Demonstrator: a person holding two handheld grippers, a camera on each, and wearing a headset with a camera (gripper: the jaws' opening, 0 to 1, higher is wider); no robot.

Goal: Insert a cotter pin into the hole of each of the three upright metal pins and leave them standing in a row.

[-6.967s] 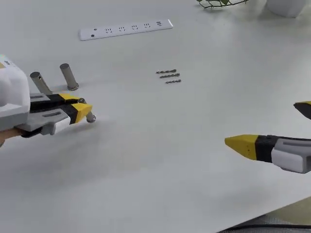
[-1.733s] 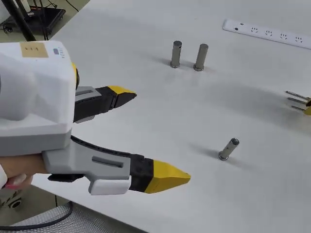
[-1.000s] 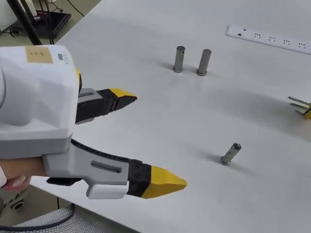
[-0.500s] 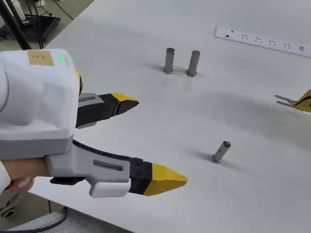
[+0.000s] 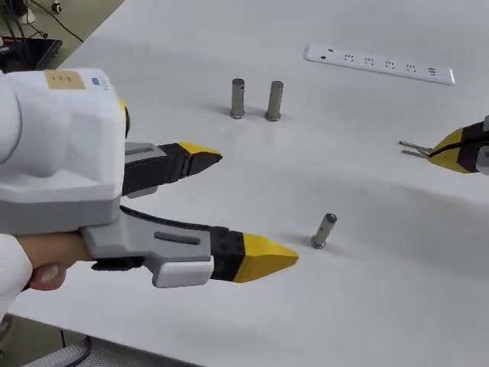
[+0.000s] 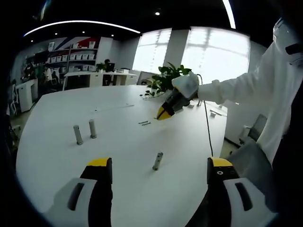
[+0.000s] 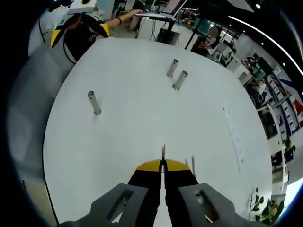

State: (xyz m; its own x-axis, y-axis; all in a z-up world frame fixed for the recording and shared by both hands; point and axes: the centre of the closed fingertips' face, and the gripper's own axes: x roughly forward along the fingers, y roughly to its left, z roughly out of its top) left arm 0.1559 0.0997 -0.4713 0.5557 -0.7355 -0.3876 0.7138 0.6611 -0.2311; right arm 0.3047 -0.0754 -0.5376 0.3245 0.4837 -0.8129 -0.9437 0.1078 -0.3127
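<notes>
Zero of three done, as far as I can see: a pair of grey cylindrical metal pins (image 5: 238,99) stands side by side far out on the white bench (image 5: 367,306). The third metal pin (image 5: 324,230) stands alone, nearer me, well apart and off the row. My right claw (image 7: 162,166) is clamped on a thin steel cotter pin (image 7: 163,152), a spare cotter pin (image 7: 192,163) lies just beside it, and my left claw (image 5: 256,208) is spread wide, empty. The only receptacles are the pins' cross holes, and none shows a cotter.
</notes>
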